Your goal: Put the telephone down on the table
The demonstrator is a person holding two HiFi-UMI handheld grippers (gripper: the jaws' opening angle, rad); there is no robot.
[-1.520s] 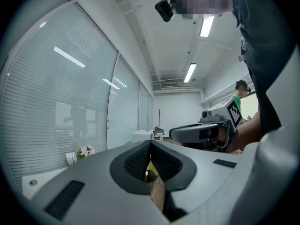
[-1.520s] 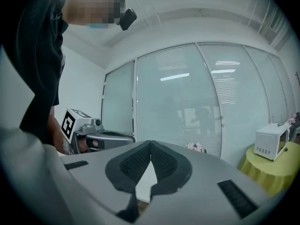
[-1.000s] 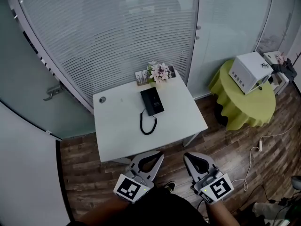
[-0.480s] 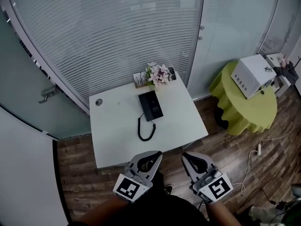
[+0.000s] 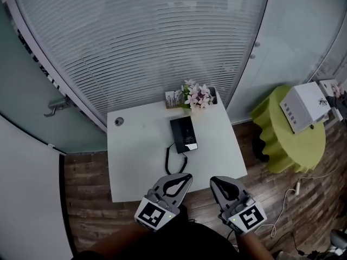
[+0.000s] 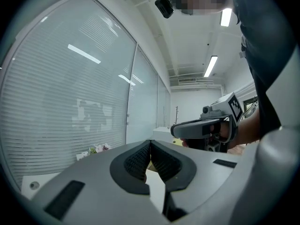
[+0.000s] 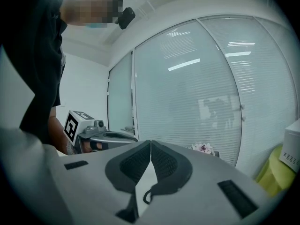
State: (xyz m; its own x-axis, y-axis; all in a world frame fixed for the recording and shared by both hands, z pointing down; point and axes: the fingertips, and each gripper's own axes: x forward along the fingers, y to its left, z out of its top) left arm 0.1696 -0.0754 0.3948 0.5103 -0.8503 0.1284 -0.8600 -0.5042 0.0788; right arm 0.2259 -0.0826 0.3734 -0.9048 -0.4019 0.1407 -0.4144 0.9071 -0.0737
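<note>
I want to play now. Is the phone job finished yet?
Done, it seems: the telephone lies flat on the white table, its cord curled beside it. In hand: nothing; the left hand-held gripper and right hand-held gripper are shut, empty, short of the table. Left: nothing that I can see.

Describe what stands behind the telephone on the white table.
Behind the telephone, at the far edge of the table, stand pink-and-white flowers with a small printed card beside them. The blooms cover most of their container.
</note>
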